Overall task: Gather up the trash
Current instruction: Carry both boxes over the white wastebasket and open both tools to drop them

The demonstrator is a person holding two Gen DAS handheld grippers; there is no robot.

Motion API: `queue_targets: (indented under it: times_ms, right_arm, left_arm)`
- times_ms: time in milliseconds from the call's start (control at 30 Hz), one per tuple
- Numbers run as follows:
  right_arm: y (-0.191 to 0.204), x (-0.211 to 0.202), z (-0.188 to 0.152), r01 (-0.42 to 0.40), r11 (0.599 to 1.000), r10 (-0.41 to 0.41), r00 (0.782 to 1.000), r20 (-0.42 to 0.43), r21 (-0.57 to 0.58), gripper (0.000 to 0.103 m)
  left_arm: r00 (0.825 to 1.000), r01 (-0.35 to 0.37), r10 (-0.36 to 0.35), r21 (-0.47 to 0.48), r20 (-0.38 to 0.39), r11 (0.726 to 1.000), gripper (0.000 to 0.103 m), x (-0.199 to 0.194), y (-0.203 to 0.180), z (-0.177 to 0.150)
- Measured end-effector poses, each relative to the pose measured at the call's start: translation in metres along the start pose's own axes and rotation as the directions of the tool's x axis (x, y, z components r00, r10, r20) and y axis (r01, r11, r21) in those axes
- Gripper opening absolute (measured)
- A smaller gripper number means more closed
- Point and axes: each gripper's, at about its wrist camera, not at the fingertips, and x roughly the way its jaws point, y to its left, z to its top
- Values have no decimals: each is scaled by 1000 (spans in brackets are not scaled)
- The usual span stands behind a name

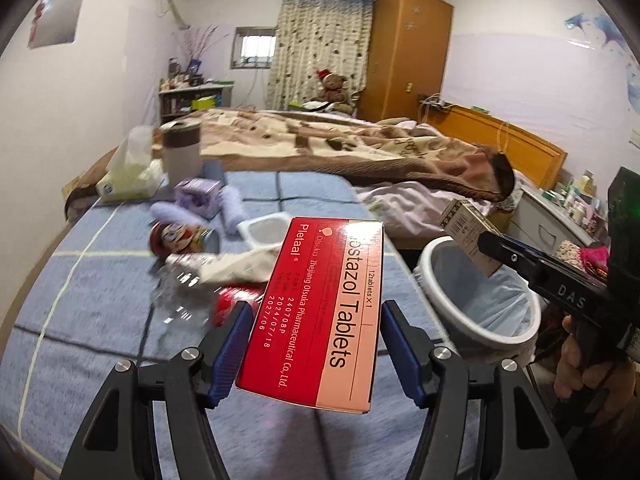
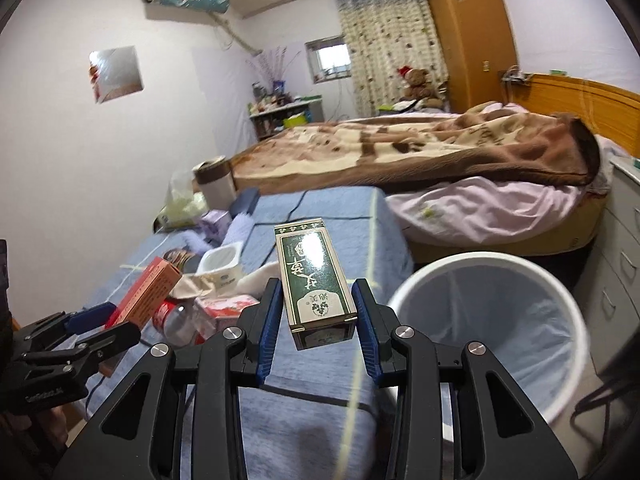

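- Left gripper (image 1: 314, 344) clamped on a red cardboard tablet box (image 1: 320, 312), blue fingers (image 1: 230, 348) pressing its long sides, lifted clear of the bed for carrying.
- Right gripper (image 2: 316, 320) gripping a green-and-white carton (image 2: 316, 280) between its fingers, likely headed binward.
- White plastic bin with pale liner (image 2: 496, 332) just beside.
- More litter on the blue checked bedspread (image 1: 100, 280) beyond.

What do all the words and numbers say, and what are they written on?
Red medicine box: "Pletaal"
"Otsuka"
"Zhejiang Otsuka Pharmaceutical Co., Ltd."
"...ostazol Tablets", its first letters hidden
"12tablets x 1"
"240708P", "2024/07/18", "2027/06"
Right gripper body: "DAS", the rest cut off.
Green box: Chinese characters upside down, too glared to read; its barcode digits in the left view are too small.
Yogurt cup logo and the left gripper's side label are too blurred.
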Motion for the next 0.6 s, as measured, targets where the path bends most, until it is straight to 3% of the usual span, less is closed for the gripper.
queue_targets:
  times_ms: [233, 600]
  right_arm:
    - [-28, -19, 0, 103, 993, -105, 994, 38, 51, 37]
    - [-75, -22, -12, 275, 953, -276, 961, -16, 128, 37]
  left_arm:
    - [998, 70, -70, 70, 3, 995, 65, 16, -46, 17]
    - [978, 207, -198, 167, -67, 964, 66, 65, -120, 32]
